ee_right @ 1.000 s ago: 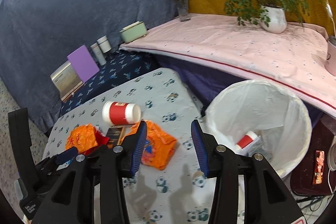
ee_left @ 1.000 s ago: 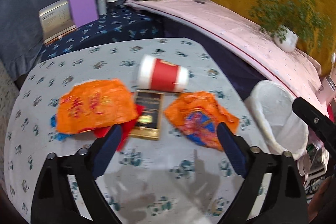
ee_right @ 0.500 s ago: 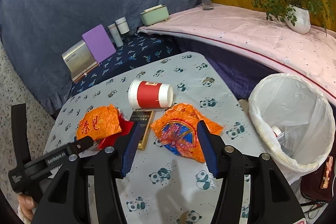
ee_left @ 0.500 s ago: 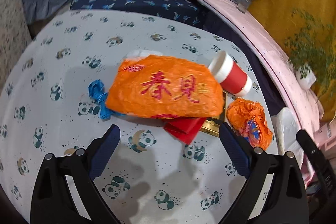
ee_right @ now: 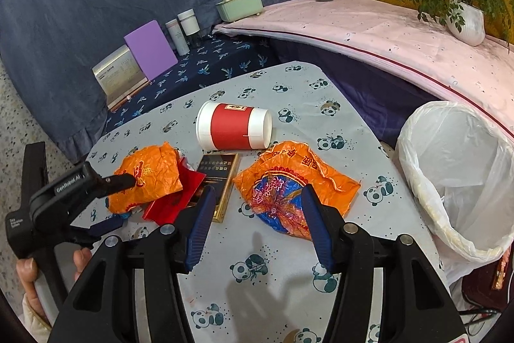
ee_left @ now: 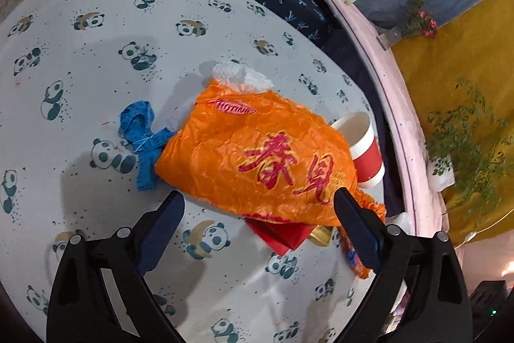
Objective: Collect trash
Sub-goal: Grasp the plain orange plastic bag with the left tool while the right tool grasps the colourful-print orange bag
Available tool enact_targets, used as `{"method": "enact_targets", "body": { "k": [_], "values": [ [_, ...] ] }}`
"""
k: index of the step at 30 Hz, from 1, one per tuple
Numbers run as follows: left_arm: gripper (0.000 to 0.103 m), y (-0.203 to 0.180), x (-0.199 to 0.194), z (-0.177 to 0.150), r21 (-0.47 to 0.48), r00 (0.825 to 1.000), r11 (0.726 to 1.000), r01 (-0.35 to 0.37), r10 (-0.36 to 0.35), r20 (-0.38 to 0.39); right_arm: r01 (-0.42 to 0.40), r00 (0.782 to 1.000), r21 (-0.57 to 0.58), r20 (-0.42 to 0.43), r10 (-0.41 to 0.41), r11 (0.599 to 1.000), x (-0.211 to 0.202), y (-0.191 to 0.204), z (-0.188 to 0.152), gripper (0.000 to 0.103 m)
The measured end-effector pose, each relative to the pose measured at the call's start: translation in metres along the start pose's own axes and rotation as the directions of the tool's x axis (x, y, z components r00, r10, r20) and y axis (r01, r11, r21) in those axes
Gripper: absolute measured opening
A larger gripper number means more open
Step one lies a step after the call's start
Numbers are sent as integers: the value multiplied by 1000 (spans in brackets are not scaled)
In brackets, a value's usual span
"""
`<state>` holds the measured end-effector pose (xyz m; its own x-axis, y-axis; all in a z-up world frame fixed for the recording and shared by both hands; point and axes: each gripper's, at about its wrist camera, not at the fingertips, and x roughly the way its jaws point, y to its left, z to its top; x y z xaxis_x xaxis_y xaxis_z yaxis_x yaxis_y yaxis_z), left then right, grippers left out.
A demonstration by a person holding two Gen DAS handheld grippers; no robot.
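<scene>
Trash lies on the panda-print table [ee_right: 289, 275]. In the left wrist view a crumpled orange wrapper with red characters [ee_left: 263, 156] lies just ahead of my open left gripper [ee_left: 257, 198], whose fingers straddle its near edge without touching it. A red packet [ee_left: 282, 233] pokes out underneath. In the right wrist view my open right gripper [ee_right: 257, 195] hovers over an orange-and-blue wrapper [ee_right: 289, 182], with its pads apart from it. A red-and-white paper cup [ee_right: 234, 130] lies on its side behind. A black-and-gold box [ee_right: 218, 179] lies between the two wrappers.
A bin with a white liner [ee_right: 414, 176] stands off the table's right edge. A blue scrap [ee_left: 141, 137] and white tissue [ee_left: 241, 76] lie beside the lettered wrapper. Books, jars and a green box [ee_right: 239, 5] line the back; a potted plant [ee_right: 465, 21] stands on the pink ledge.
My left gripper has swung left, rolled and dropped closer over the lettered wrapper. My right gripper has moved from the bin side to the orange-and-blue wrapper, its jaws slightly wider.
</scene>
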<state>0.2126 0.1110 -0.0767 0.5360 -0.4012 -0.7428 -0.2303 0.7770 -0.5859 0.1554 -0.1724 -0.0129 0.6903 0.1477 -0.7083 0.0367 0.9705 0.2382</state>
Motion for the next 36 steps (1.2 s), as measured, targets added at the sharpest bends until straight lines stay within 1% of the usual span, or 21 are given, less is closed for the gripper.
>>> {"method": "enact_targets", "body": {
  "k": [1, 2, 6, 8, 11, 12, 13, 14, 19, 25, 32, 36],
  "values": [
    [84, -2, 0, 1, 1, 1000, 1000, 0, 0, 5, 1, 1000, -2, -3, -1, 1000, 1, 0, 0, 54],
    [75, -4, 1, 2, 8, 1000, 1000, 4, -4, 6, 1, 1000, -3, -5, -1, 1000, 2, 0, 0, 54],
    [52, -10, 3, 4, 37, 1000, 999, 21, -21, 2, 2, 1000, -2, -13, -2, 1000, 7, -2, -1, 54],
    [28, -14, 3, 4, 71, 1000, 997, 19, -19, 10, 3, 1000, 1, -20, -3, 1000, 10, -3, -2, 54],
    [12, -21, 1, 3, 120, 1000, 993, 10, -13, 19, 3, 1000, 4, -26, -3, 1000, 12, -4, -3, 54],
    [10, -24, -1, 2, 133, 1000, 991, 8, -12, 25, 4, 1000, 3, -26, -4, 1000, 12, -4, -4, 54],
    [5, -26, -2, 1, 147, 999, 989, 10, -14, 30, 6, 1000, 2, -26, -6, 1000, 12, -4, -4, 54],
    [4, -28, -3, -1, 160, 999, 987, 10, -16, 34, 4, 1000, 2, -26, -4, 1000, 13, -4, -4, 54],
    [2, -43, -13, -9, 228, 998, 974, 6, -19, 58, 7, 1000, 5, -19, -7, 1000, 9, -5, -4, 54],
    [2, -66, -31, -25, 328, 995, 945, -5, -29, 99, 25, 1000, 26, -13, -25, 999, 8, -16, -4, 54],
    [2, -91, -41, -37, 401, 992, 916, 18, -67, 109, 62, 998, 62, -35, -60, 996, 20, -37, -11, 54],
    [2, -104, -40, -44, 428, 992, 903, 38, -87, 96, 74, 996, 99, -63, -68, 992, 30, -52, -16, 54]
  ]
}}
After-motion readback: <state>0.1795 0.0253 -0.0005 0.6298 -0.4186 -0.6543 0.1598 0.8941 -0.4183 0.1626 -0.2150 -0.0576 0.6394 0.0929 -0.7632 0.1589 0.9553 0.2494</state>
